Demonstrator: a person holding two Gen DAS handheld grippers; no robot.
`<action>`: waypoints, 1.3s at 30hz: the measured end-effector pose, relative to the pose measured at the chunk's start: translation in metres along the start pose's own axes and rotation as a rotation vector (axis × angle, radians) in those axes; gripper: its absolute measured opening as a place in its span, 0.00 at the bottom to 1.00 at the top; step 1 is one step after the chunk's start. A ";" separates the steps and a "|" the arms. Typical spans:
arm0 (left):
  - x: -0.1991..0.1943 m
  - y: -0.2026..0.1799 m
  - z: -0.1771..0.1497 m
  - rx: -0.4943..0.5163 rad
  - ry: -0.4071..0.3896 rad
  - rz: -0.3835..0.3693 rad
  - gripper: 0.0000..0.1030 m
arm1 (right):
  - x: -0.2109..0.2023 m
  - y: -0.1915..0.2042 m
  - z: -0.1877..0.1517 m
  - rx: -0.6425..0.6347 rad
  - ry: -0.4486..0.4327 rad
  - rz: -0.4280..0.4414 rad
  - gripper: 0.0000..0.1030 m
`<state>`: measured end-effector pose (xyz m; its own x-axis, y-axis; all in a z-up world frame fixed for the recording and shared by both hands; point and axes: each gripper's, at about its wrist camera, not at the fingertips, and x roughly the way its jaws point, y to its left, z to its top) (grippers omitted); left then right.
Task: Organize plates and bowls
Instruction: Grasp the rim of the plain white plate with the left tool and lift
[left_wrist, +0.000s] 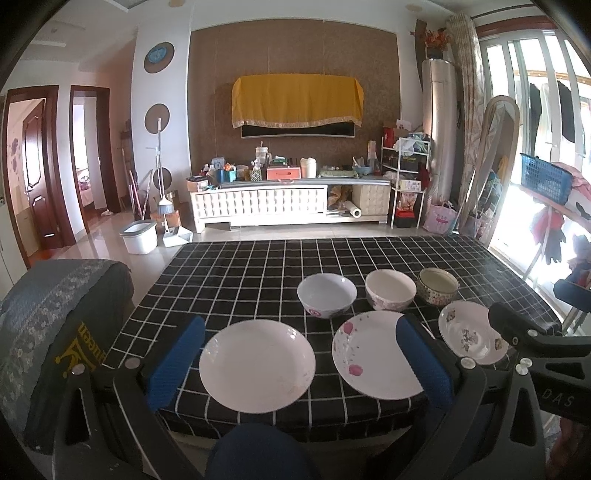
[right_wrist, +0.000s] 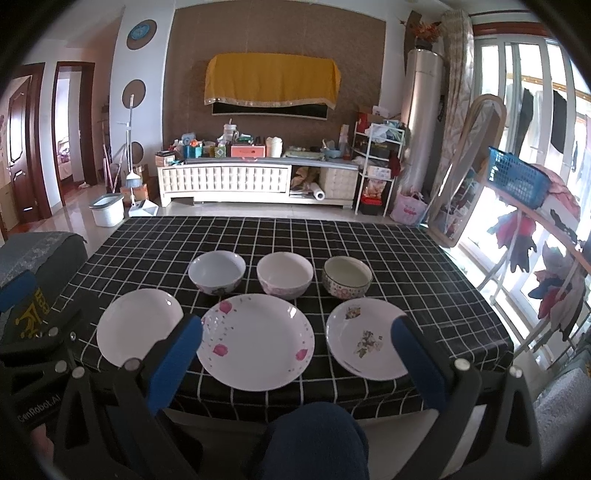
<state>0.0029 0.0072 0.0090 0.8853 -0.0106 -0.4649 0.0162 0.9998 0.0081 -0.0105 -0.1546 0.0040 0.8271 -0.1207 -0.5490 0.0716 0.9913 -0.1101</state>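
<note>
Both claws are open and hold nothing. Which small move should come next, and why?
Probably lower the left claw toward the plain white plate, which lies between its open fingers. Three plates and three bowls lie separate and unstacked, so stacking has not begun, and that plate is closest.

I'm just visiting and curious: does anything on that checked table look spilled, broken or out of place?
Nothing stands out. Three plates sit in a near row and three bowls upright in a row behind them, all apart on the checked cloth. No spill or crack shows. Both grippers, left and right, are open and hold nothing.
</note>
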 end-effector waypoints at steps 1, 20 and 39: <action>0.000 0.001 0.003 0.000 -0.001 0.004 1.00 | -0.001 0.001 0.004 -0.003 -0.007 0.006 1.00; 0.075 0.102 0.052 -0.084 0.180 0.164 1.00 | 0.073 0.063 0.067 -0.007 -0.022 0.237 1.00; 0.208 0.169 -0.041 -0.190 0.548 0.150 0.94 | 0.224 0.159 0.020 -0.182 0.362 0.371 0.88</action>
<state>0.1703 0.1748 -0.1223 0.5021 0.0893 -0.8602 -0.2180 0.9756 -0.0259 0.1977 -0.0230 -0.1197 0.5314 0.1935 -0.8247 -0.3127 0.9496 0.0213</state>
